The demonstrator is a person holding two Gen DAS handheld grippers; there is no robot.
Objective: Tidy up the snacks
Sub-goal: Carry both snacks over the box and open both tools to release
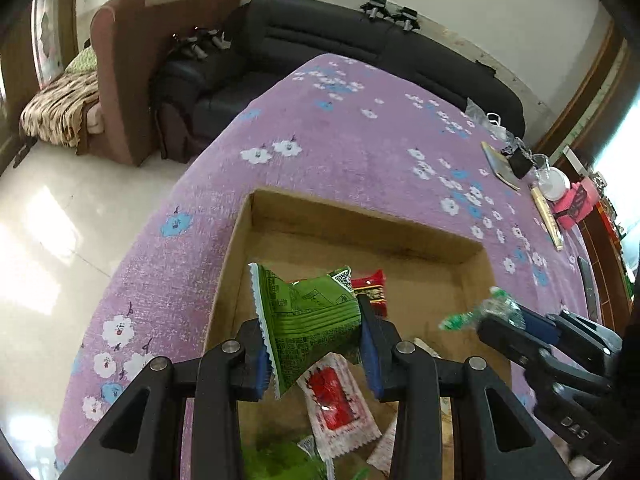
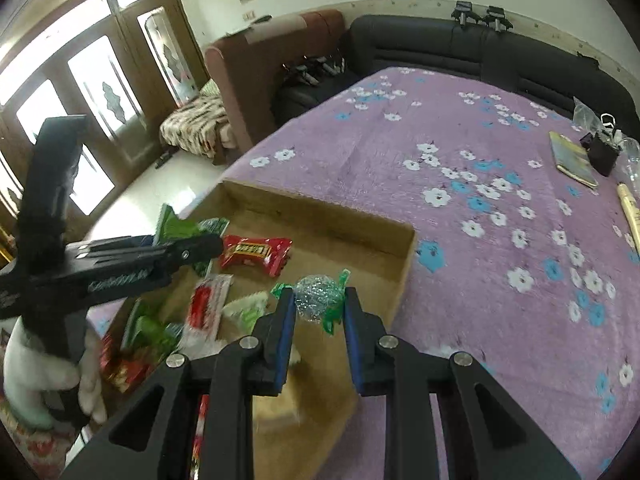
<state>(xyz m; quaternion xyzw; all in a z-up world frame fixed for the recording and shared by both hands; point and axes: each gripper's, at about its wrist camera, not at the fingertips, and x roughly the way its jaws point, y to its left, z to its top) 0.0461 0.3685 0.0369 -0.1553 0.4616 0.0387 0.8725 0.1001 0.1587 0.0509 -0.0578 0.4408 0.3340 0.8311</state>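
While both grippers hang over the box, each has a snack clamped between its blue pads.

Left gripper: the left gripper point(image 1: 316, 344) is closed on a green packet point(image 1: 308, 316), squeezed across its middle so the foil bows and one sealed edge sticks up above the box.

Right gripper: the right gripper point(image 2: 320, 312) is pinching a small wrapped candy point(image 2: 318, 298) with a clear crinkly wrapper and green twisted ends, held over the right part of the box.

How they handle: both look light and soft, I judge. The packet crumples under pressure and its glossy foil may slide, so a hold across the flat body suits it better than one on the thin sealed edge. The candy seems firmer, but the twisted ends would tear or slip; its middle is the place to grip.

Box: the cardboard box point(image 2: 404, 240) sits on the desk under a purple flowered cloth point(image 2: 480, 240). Inside lie a red packet point(image 2: 256, 254), a white sachet with red print point(image 2: 206, 308) and more green packets point(image 2: 148, 330).

In the way: the two grippers are near each other over the box, and its walls stand close.

Further off: a notebook point(image 2: 572, 160) and a black pouch point(image 2: 602, 154) lie well apart at the far edge.
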